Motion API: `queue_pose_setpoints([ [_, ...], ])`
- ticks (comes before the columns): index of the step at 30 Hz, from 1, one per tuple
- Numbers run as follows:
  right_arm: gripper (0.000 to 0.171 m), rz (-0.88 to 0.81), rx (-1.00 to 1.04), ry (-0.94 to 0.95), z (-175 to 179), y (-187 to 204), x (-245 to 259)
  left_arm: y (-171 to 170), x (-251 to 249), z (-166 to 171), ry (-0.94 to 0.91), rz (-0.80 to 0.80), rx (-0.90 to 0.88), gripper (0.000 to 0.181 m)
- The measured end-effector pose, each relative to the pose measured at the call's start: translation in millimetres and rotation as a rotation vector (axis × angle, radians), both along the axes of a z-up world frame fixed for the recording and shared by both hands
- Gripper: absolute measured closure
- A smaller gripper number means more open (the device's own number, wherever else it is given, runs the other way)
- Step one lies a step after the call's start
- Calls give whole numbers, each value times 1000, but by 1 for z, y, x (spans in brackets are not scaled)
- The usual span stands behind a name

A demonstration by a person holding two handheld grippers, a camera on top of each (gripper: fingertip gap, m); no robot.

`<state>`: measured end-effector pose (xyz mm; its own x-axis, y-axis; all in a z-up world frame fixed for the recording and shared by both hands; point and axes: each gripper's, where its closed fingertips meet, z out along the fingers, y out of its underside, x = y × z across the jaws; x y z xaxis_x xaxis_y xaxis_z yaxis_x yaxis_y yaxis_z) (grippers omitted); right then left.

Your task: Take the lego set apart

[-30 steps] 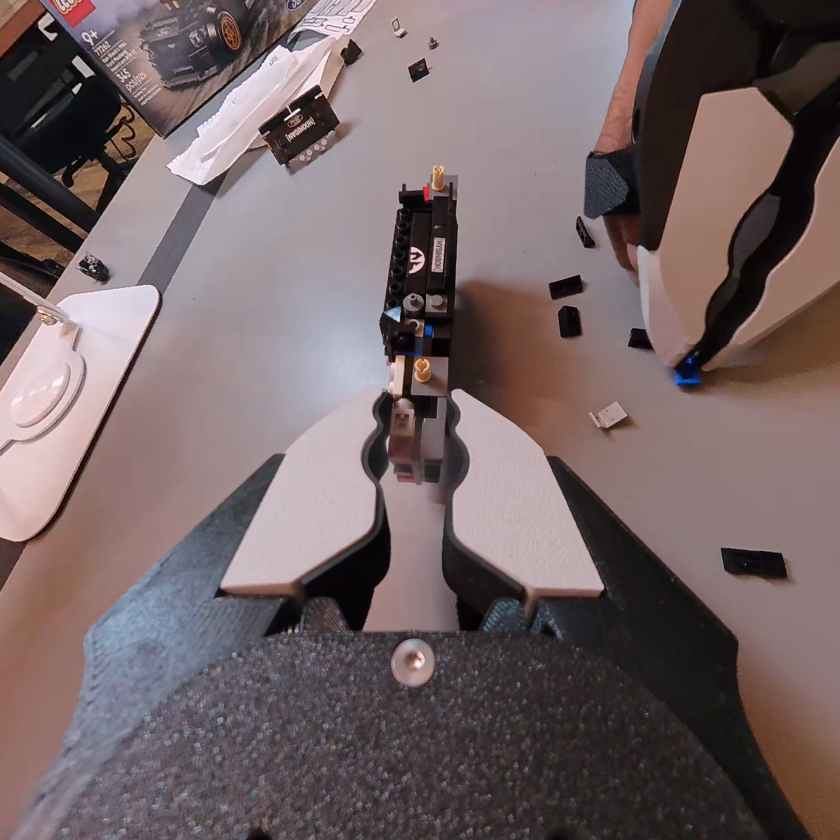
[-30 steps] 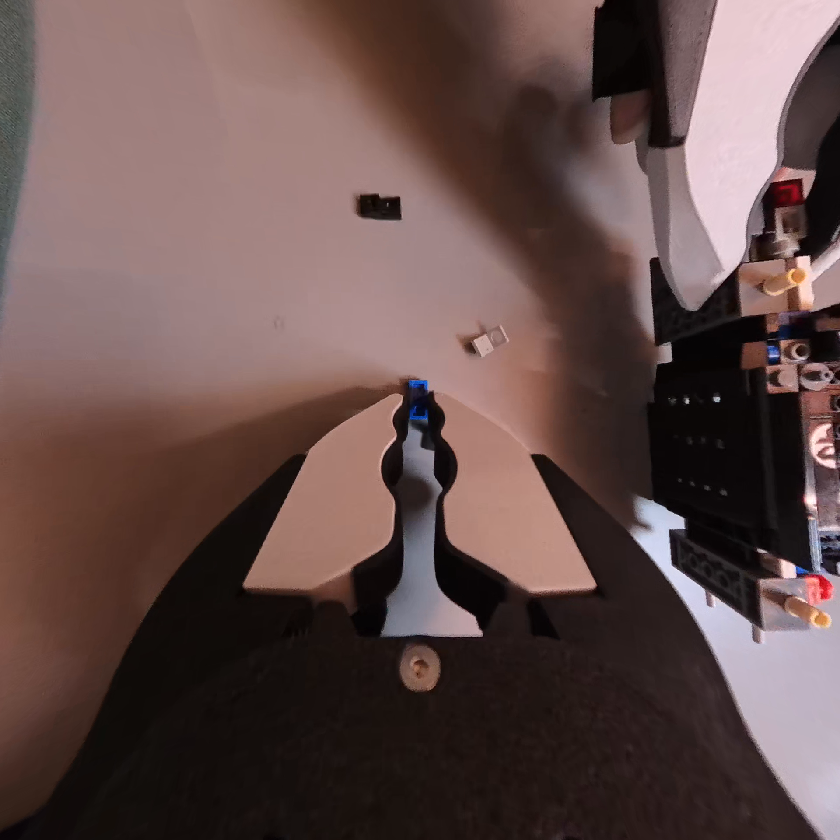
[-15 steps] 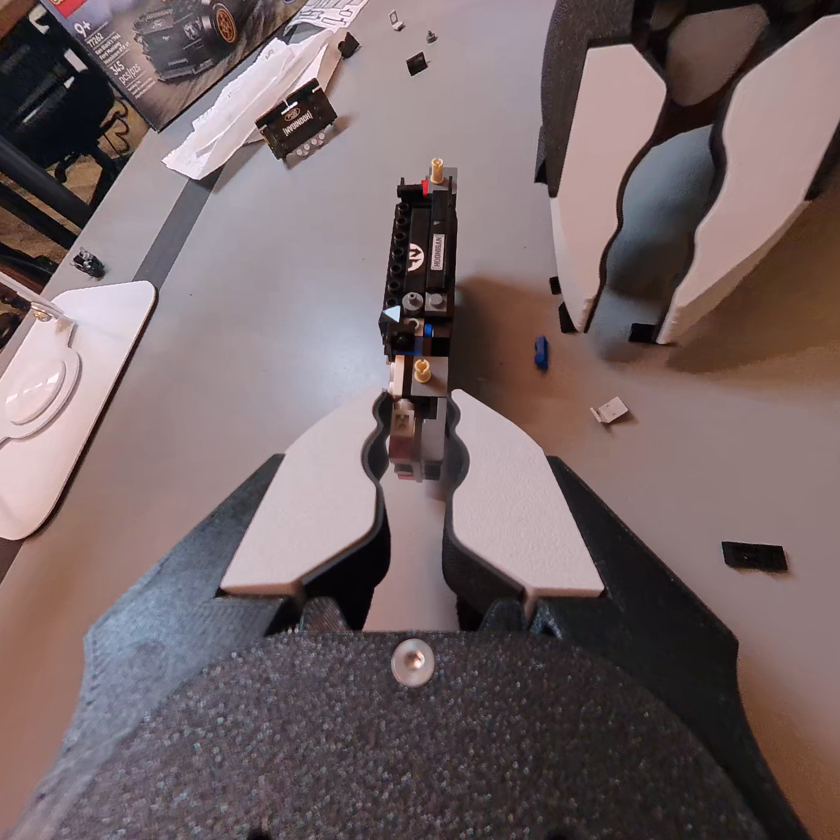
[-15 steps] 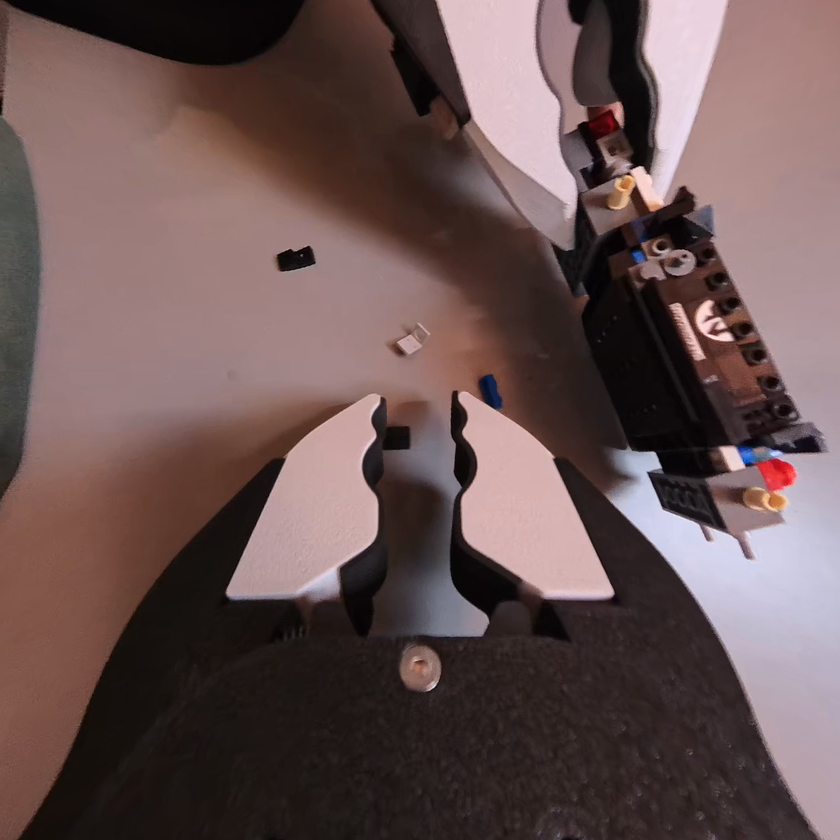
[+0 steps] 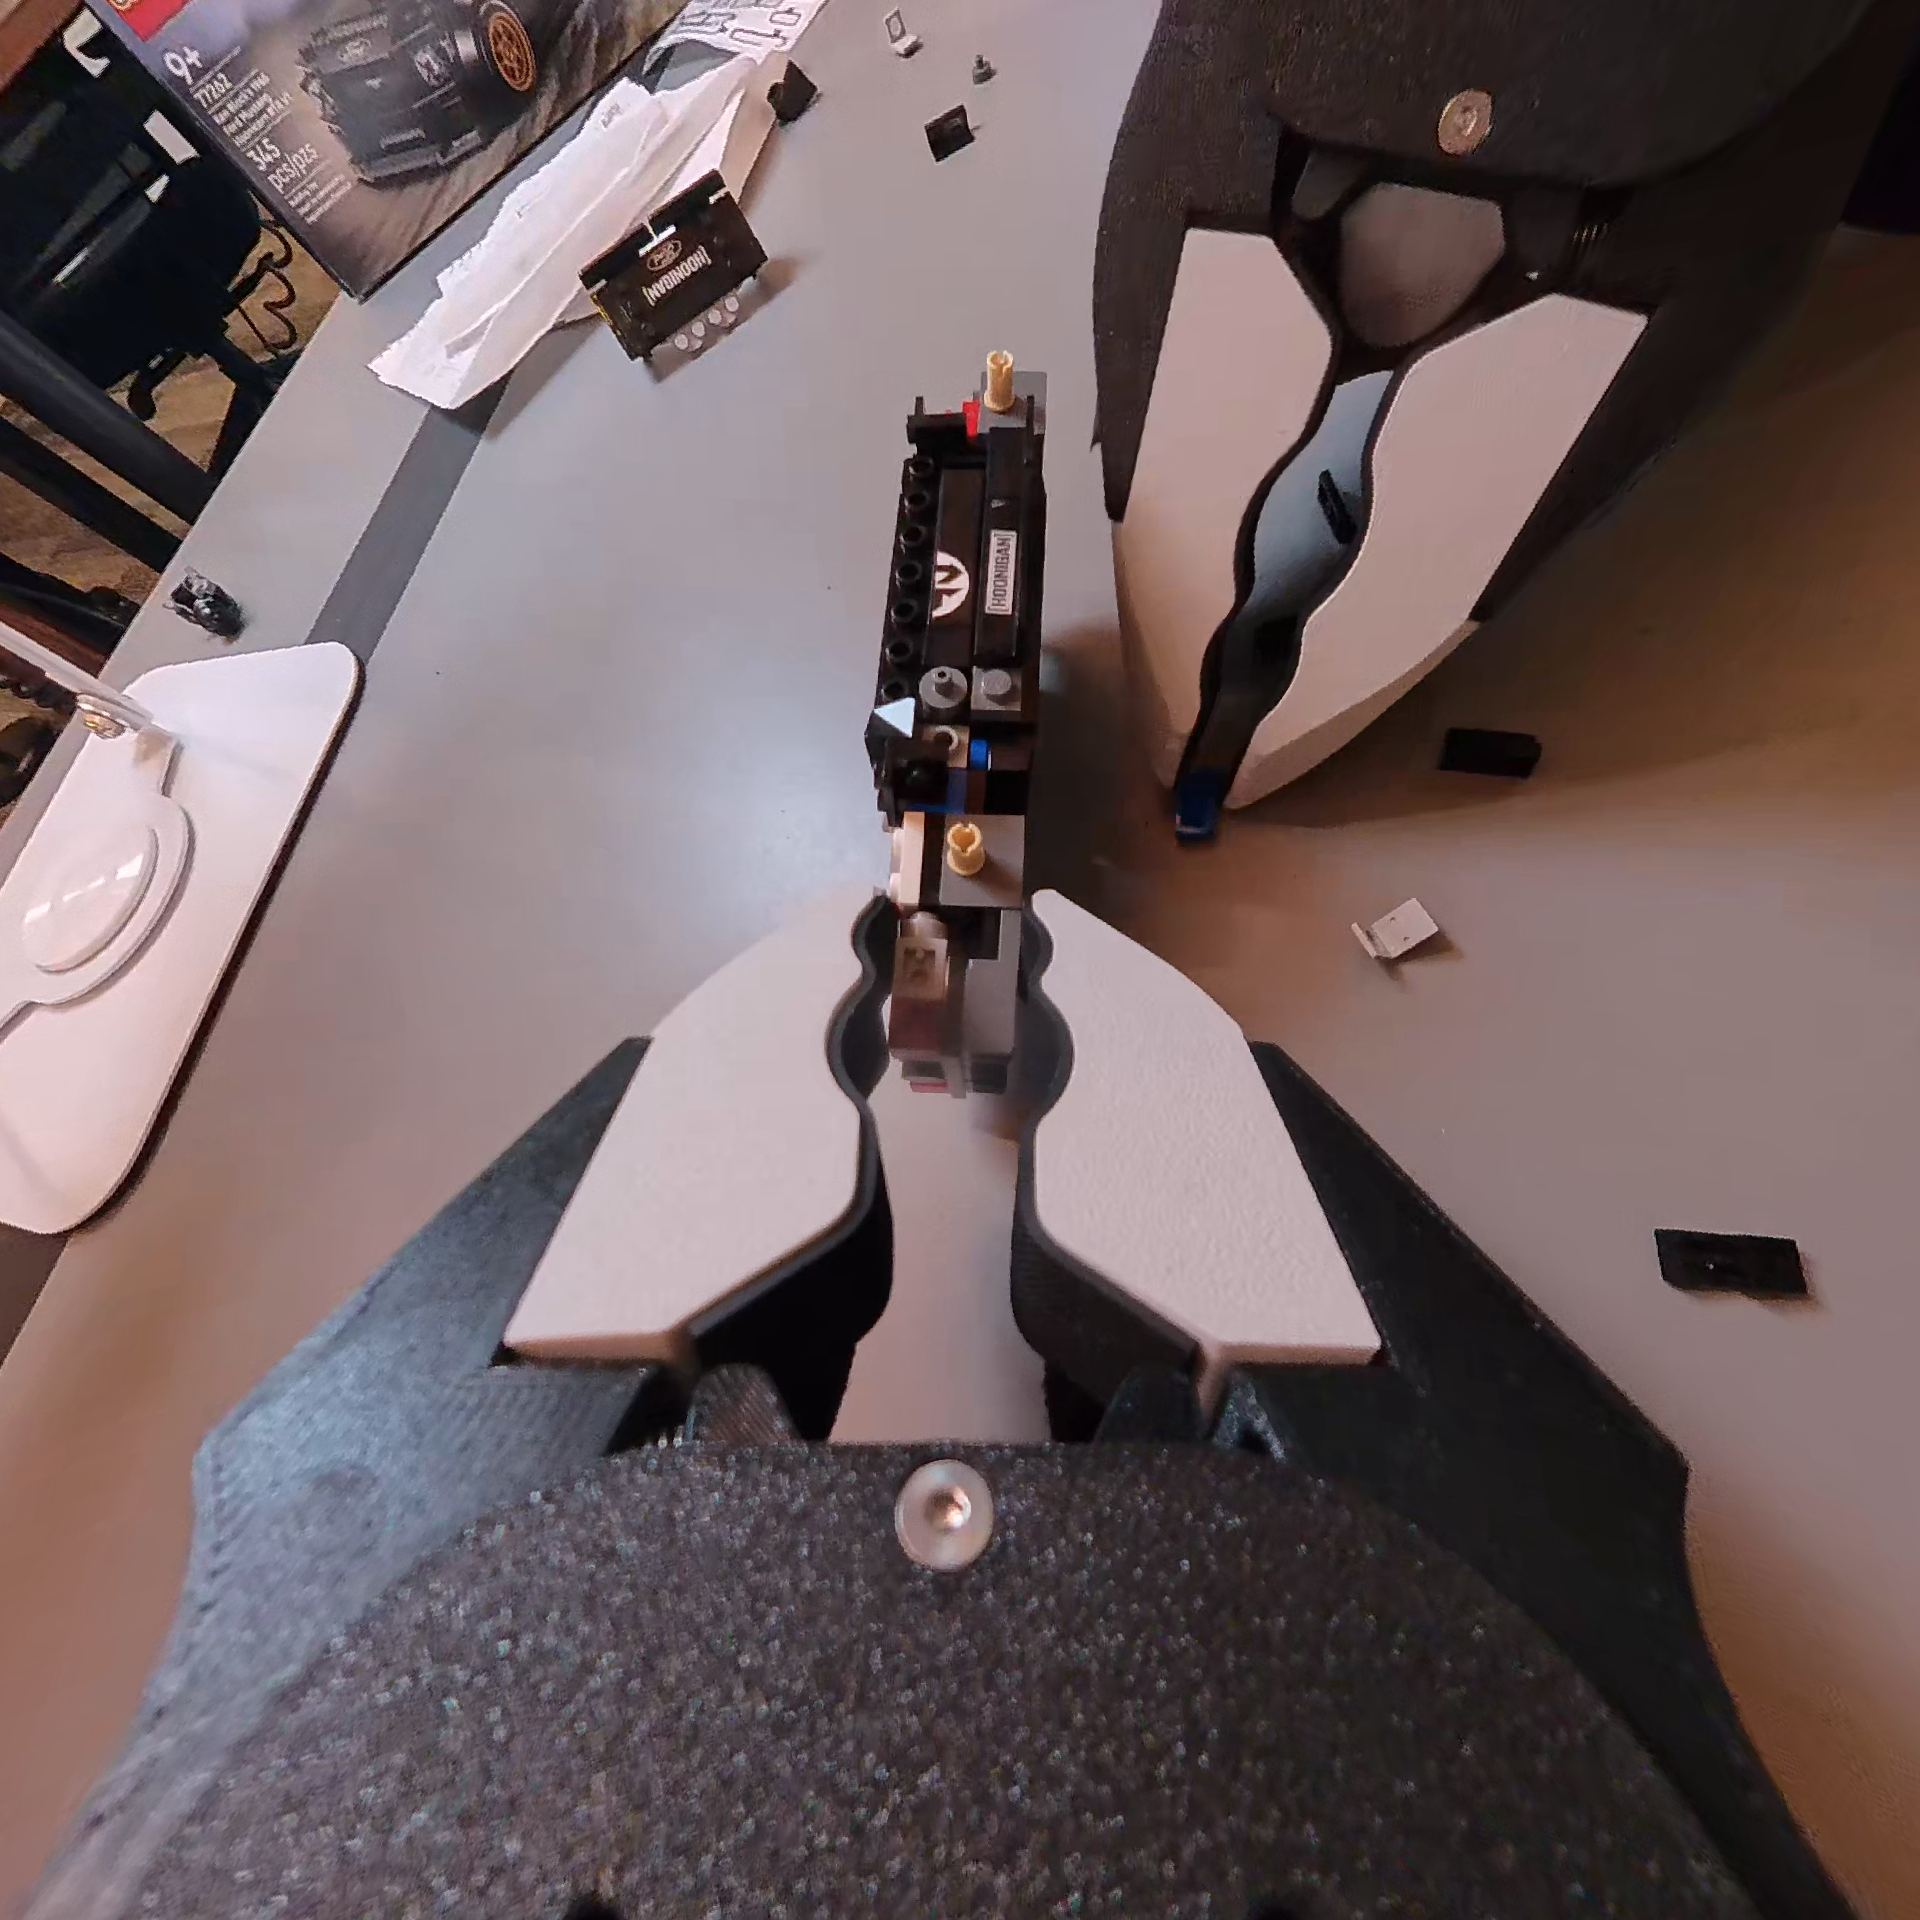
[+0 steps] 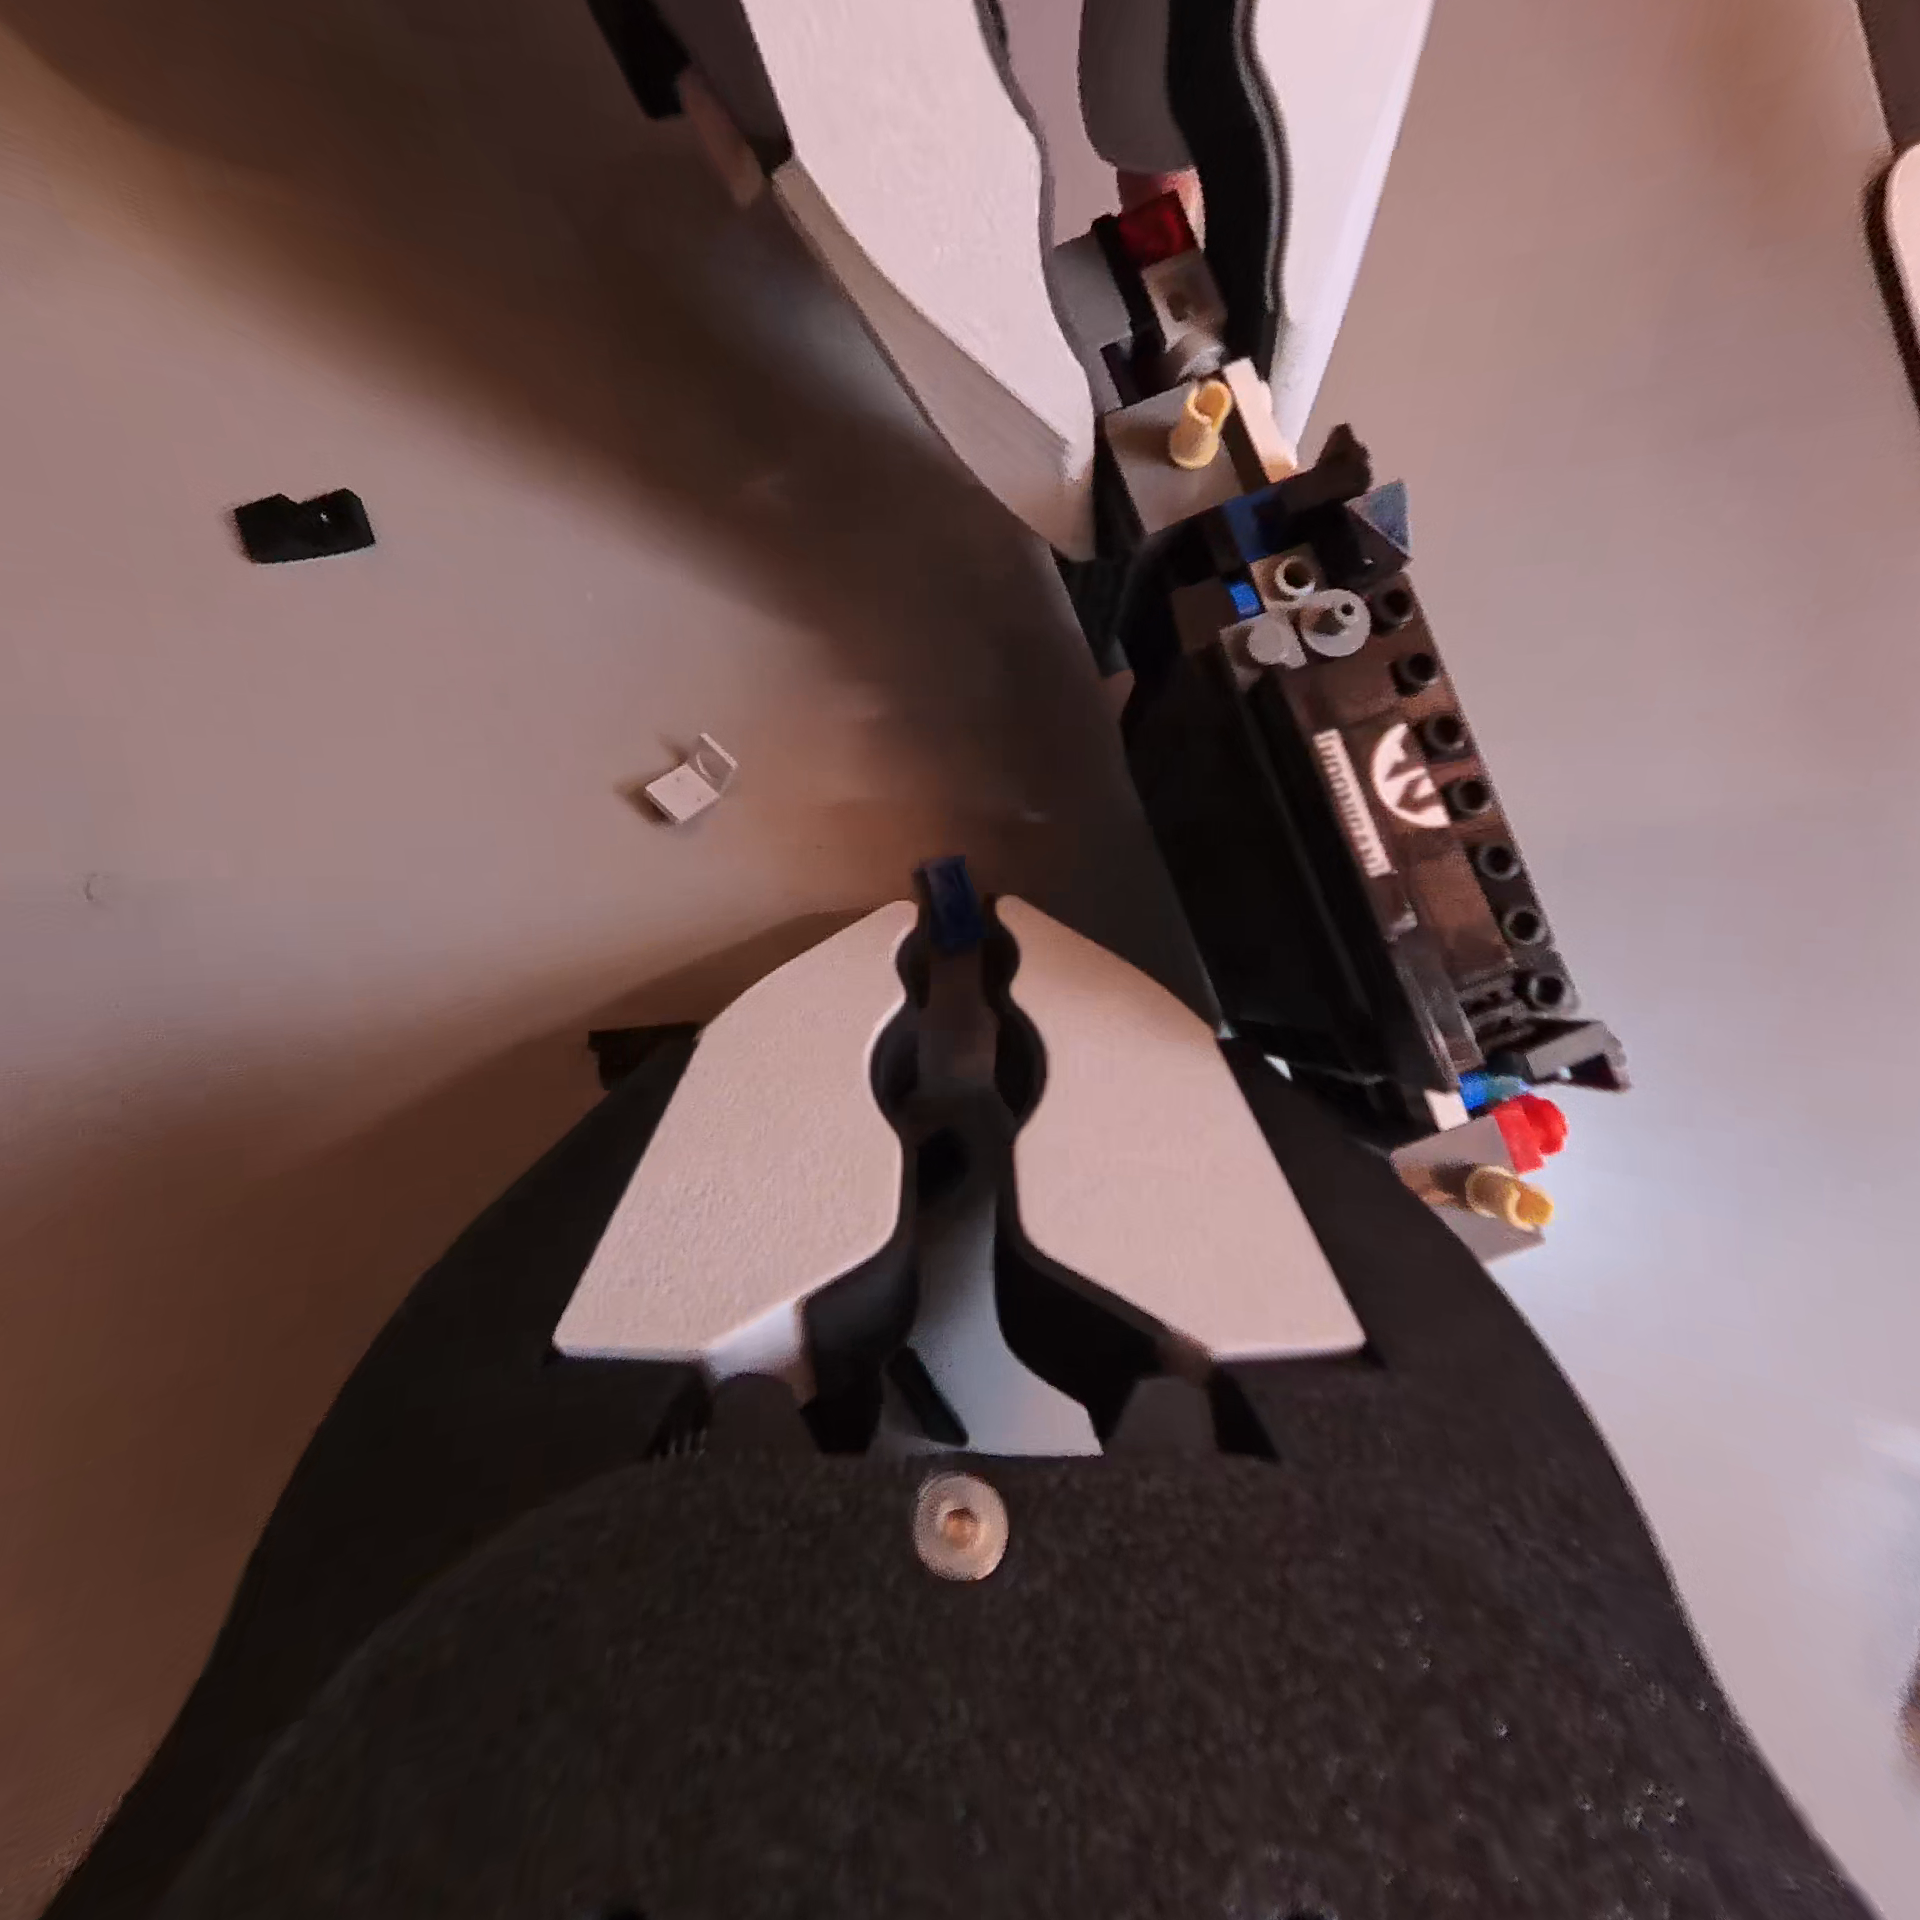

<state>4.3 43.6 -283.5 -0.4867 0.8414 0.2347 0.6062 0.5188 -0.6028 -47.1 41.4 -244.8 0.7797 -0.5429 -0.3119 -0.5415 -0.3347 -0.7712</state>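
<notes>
1. The left gripper (image 5: pixel 951 925) stays clamped on the near end of the lego car chassis (image 5: pixel 961 613), a long black build standing on its edge on the grey table (image 5: pixel 644 790) and running away from the gripper toward the far side.

2. The change is on the right. Half a second ago the right gripper (image 6: pixel 954 904) was wide open above the table and the small blue lego piece (image 6: pixel 951 899) lay loose beside the chassis. Now its jaws are nearly together, with the blue piece pinched at the very tips.

3. In the left wrist view those tips are down at the table, just right of the chassis, with the blue piece poking out below them. Whether the piece has left the surface I cannot tell.

4. My reading: the piece slipped free and is being picked up again, so this is clean-up, not a new part coming off.

5. Loose parts lie to the right: a small white clip piece (image 5: pixel 1397 928), a black plate (image 5: pixel 1730 1262) nearer, and a black brick (image 5: pixel 1488 752) beyond the right gripper.

6. The chassis remains mostly built, tan pins (image 5: pixel 966 844) included, so much disassembly remains.
</notes>
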Motion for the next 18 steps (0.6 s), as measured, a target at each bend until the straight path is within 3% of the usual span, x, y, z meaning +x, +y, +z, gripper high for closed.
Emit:
queue_pose_setpoints([
  [3, 163, 16, -88, -44, 2, -9, 5, 0, -1, 0, -1, 0, -4, 159],
  [6, 163, 51, -390, -137, 16, -37, 19, -1, -1, -1, 0, 0, -8, 159],
  [8, 152, 10, -494, -132, 26, -37, 18, -1, -1, -1, -3, 0, -9, 159],
  [18, 159, -48, -255, -58, 12, -6, 14, -1, -2, -1, -13, 2, -13, 159],
])
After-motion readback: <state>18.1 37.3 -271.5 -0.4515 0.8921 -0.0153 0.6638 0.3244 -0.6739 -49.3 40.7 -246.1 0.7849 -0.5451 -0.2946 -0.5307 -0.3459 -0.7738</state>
